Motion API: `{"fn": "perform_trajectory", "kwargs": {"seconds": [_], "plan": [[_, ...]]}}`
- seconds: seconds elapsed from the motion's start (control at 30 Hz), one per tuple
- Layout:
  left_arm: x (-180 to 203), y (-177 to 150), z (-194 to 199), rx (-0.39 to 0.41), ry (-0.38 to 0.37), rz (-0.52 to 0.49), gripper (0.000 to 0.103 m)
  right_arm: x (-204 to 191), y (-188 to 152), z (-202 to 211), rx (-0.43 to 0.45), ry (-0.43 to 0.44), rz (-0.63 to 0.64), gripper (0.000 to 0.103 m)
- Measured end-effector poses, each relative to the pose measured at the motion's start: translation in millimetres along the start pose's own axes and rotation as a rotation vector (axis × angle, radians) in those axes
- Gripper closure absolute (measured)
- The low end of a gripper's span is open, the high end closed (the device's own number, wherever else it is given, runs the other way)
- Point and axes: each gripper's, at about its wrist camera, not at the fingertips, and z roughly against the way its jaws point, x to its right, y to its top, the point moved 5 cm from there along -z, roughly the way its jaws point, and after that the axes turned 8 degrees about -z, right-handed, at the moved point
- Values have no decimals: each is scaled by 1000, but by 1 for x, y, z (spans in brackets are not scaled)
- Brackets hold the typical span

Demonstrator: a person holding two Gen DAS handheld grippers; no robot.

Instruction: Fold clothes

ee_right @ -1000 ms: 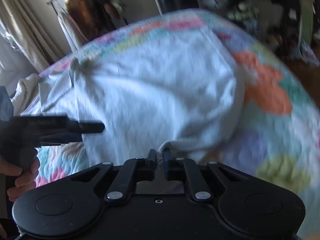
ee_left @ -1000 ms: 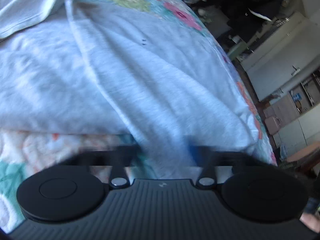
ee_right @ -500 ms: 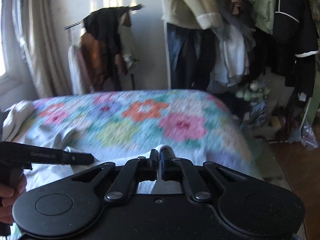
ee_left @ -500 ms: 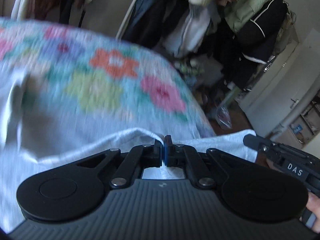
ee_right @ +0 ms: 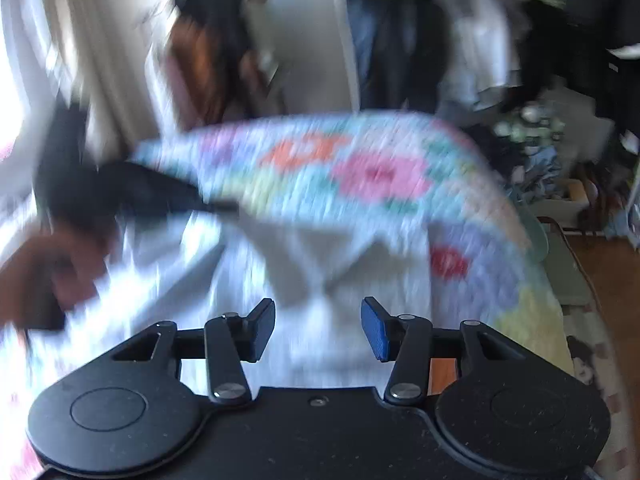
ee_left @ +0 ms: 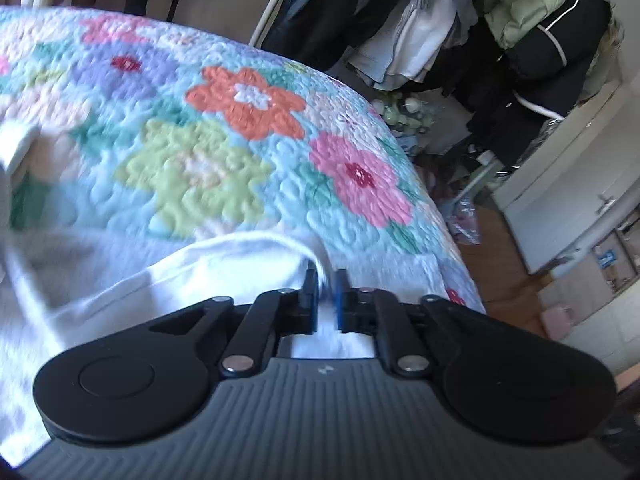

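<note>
A pale grey-white garment (ee_left: 180, 280) lies on the flowered quilt (ee_left: 224, 140) of a bed. My left gripper (ee_left: 326, 292) hangs just over its rolled hem, jaws opening. A narrow gap shows between the blue pads, the hem draped into it, not pinched. In the right wrist view the garment (ee_right: 320, 264) spreads blurred below my right gripper (ee_right: 318, 324). Its jaws are opening and stand wide, with nothing clamped between them. A hand (ee_right: 52, 264) holding the left gripper (ee_right: 160, 196) shows as a dark blur at the left.
Beyond the bed's far side stands a rack of hanging clothes (ee_left: 440, 20) with clutter on the floor beneath. Wooden floor (ee_left: 504, 264) and a white cabinet (ee_left: 580, 184) lie to the right. A pale curtain (ee_right: 40, 40) hangs at the left.
Both grippers carried the garment's edge across the quilt while shut on it. The right jaws have since sprung wide and let go. The left jaws have parted slightly.
</note>
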Motion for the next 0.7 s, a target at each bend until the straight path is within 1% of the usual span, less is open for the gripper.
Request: {"fn": "perform_trajectory", "kwargs": {"seconds": [0.03,0.1,0.17,0.2,0.23,0.3,0.37,0.4,0.47,0.57,0.63,0.67,0.7], "plan": [[-4,-6,6,-9,-10,-6,84,-4,-10,-4,-23,-30,56,50],[-10,-18,17,-49,-12,-31,81,-9,-28,-11,-47,-87,151,50],[-13,-33,28,-97,-27,-65,79,-8,-37,-15,-31,-158,217,50],[-13,-41,33,-121,-28,-95,76,-7,-39,-16,-21,-189,237,49],[-14,-49,39,-136,-7,-140,71,-4,-39,-20,-16,-210,249,49],[-18,-66,52,-156,35,-224,66,1,-34,-31,-20,-214,267,49],[-27,-81,63,-151,72,-255,62,5,-27,-42,-22,-207,282,47],[-35,-86,67,-152,78,-237,61,7,-23,-47,-18,-198,279,44],[-49,-96,76,-153,88,-202,61,11,-15,-54,-1,-171,251,44],[-64,-101,86,-154,85,-140,61,15,-7,-60,28,-124,170,44],[-70,-102,91,-147,90,-130,61,13,-5,-62,43,-119,166,49],[-72,-102,92,-146,89,-126,61,13,-3,-64,49,-133,167,59],[-73,-101,94,-140,95,-122,61,13,-1,-65,49,-141,152,81]]}}
